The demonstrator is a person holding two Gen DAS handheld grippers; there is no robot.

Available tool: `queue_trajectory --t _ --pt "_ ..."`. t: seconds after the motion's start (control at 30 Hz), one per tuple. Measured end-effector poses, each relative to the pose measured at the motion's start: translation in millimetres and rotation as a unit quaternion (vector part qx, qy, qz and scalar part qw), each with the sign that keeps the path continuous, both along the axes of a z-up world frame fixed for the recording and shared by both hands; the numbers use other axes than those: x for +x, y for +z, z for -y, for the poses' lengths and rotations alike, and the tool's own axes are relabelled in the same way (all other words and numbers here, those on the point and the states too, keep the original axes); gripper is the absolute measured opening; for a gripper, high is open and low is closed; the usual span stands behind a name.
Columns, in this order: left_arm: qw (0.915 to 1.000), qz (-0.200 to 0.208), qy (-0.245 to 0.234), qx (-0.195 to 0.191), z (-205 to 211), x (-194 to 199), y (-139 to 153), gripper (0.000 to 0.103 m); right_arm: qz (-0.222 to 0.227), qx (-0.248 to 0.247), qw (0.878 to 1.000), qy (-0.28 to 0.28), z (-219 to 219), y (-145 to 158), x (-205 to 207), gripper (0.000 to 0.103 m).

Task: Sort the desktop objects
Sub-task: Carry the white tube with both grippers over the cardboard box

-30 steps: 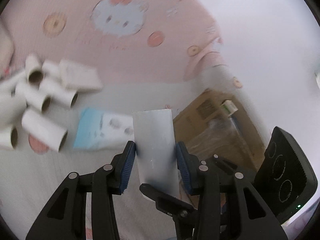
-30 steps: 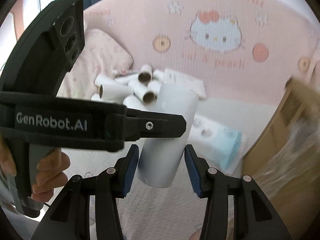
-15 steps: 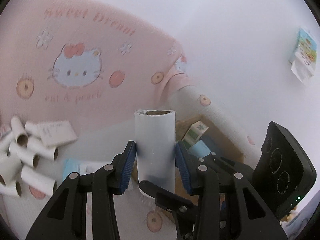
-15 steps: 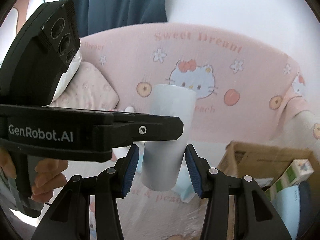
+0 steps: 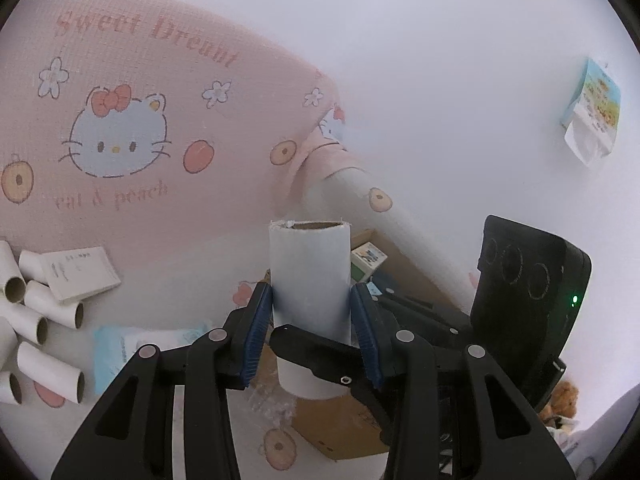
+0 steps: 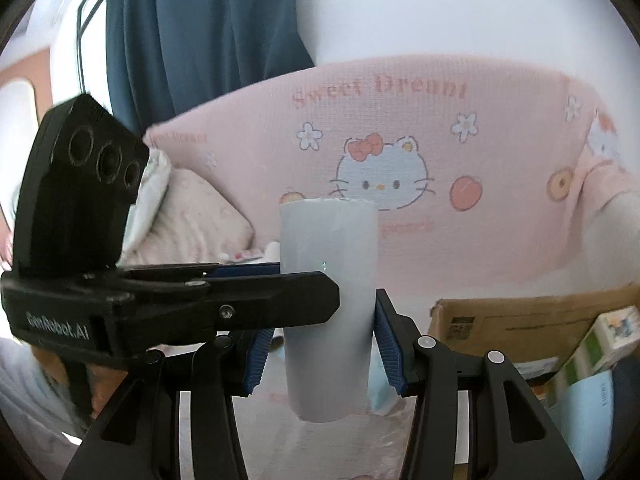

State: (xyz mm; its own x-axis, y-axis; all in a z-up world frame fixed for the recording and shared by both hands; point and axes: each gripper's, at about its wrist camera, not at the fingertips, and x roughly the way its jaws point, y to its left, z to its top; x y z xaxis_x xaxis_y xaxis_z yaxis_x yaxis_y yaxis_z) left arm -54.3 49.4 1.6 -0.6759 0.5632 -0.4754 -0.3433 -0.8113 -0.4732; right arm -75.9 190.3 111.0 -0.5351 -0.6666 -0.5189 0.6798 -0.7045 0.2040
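Note:
A white cardboard tube [image 5: 309, 280] stands upright between both grippers, held in the air above the bed. My left gripper [image 5: 312, 332] is shut on its middle, blue pads against both sides. My right gripper [image 6: 323, 344] reaches in from the right and is closed around the same tube [image 6: 328, 280] lower down; its right pad touches, the left pad is partly hidden behind the left gripper's finger. Several more tubes [image 5: 36, 320] lie in a heap at the far left. An open cardboard box [image 5: 400, 276] with packets inside sits just behind the held tube.
A white card box [image 5: 80, 274] lies by the tube heap, and a light blue tissue pack [image 5: 120, 344] lies nearer. A pink Hello Kitty headboard cover [image 5: 120, 132] rises behind. A pillow [image 6: 192, 216] and blue curtain [image 6: 192, 28] show in the right wrist view.
Both grippers rose and tilted up with the tube; the tube heap slid down and left, and the cardboard box came into view behind the tube. Both grips are unchanged.

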Motion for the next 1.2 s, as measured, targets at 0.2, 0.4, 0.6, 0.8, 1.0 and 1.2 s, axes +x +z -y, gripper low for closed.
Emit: queue_trajectory --t 0.2,0.4,0.6,0.8,1.0,1.2 --pt "0.9999 0.008 -0.003 -0.014 -6.2 -7.9 7.4 0.046 -0.009 0.021 1.000 -0.006 6.9 9.2 -2.3 0.040" --pt "0.9995 0.022 0.003 0.022 -7.8 -21.6 18.7 0.047 -0.048 0.064 0.997 -0.005 17.5 32.0 3.6 0.040" --pt "0.9999 0.010 -0.001 -0.012 -30.7 -23.4 28.7 0.047 -0.044 0.066 0.997 -0.020 6.5 41.3 -1.5 0.040" --pt "0.9992 0.030 -0.025 -0.008 -56.7 -30.9 28.1 0.047 -0.031 0.080 0.995 -0.058 -17.8 41.1 -6.3 0.040" --pt "0.9968 0.044 -0.057 -0.035 -89.9 -41.6 25.4 0.047 -0.007 0.080 0.993 -0.082 -44.4 41.6 -15.9 0.040" --pt "0.9928 0.073 -0.086 -0.040 -116.3 -64.1 19.3 0.047 0.016 0.071 0.990 -0.120 -73.1 38.8 -27.6 0.040"
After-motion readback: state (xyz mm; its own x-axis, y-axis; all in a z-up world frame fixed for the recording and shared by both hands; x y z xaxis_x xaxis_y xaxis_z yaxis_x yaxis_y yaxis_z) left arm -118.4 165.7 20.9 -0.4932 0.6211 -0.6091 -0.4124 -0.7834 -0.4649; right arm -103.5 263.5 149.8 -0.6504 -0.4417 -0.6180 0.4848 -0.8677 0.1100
